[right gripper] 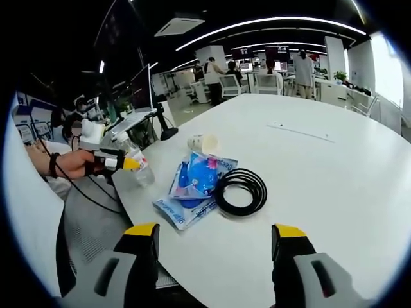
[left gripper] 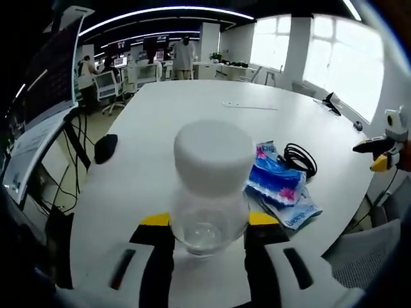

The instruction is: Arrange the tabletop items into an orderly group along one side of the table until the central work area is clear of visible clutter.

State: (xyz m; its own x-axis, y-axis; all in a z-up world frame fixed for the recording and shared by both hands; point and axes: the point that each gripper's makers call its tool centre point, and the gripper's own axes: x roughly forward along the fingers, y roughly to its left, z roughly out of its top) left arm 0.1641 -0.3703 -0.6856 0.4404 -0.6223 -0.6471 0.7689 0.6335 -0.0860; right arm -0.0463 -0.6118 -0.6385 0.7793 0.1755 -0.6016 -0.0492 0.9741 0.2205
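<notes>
Now the left tool point(left gripper: 209, 236) grips the clear jar point(left gripper: 207, 186), packets point(left gripper: 277, 183) just right; right tool point(right gripper: 215, 239) gapes; next, set jar beside them.

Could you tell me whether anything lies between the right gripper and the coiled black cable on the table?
Nothing visible does. The right gripper is open and faces the coiled black cable across bare white table. The blue packets lie beside the cable, on its far-left side, not in the path.

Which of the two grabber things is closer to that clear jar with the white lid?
Left. The left gripper has its jaws on either side of the jar. The right gripper is open, off beyond the blue packet and black cable coil.
</notes>
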